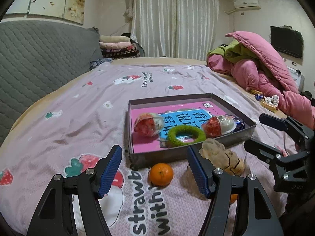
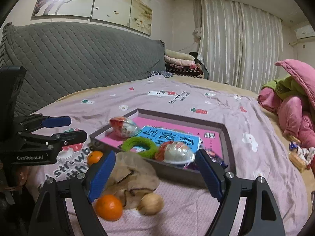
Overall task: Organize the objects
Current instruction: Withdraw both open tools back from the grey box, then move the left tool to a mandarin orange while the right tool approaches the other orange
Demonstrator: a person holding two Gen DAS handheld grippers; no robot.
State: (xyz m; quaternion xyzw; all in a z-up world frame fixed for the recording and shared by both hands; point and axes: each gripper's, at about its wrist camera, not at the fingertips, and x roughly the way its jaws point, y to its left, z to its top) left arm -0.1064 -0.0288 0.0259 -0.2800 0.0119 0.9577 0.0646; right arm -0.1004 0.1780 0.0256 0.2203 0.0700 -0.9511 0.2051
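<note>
Left claw (image 1: pixel 154 172) and right claw (image 2: pixel 155 174) both gape wide, empty, angled downward

Both wrist cams sit low over the bed (image 1: pixel 82 102), angled down, facing the curtain wall. Left looks from the left, right from the right, both close. Shared: shallow box (image 1: pixel 189 153) (image 2: pixel 177 172), each other's gripper.
</note>
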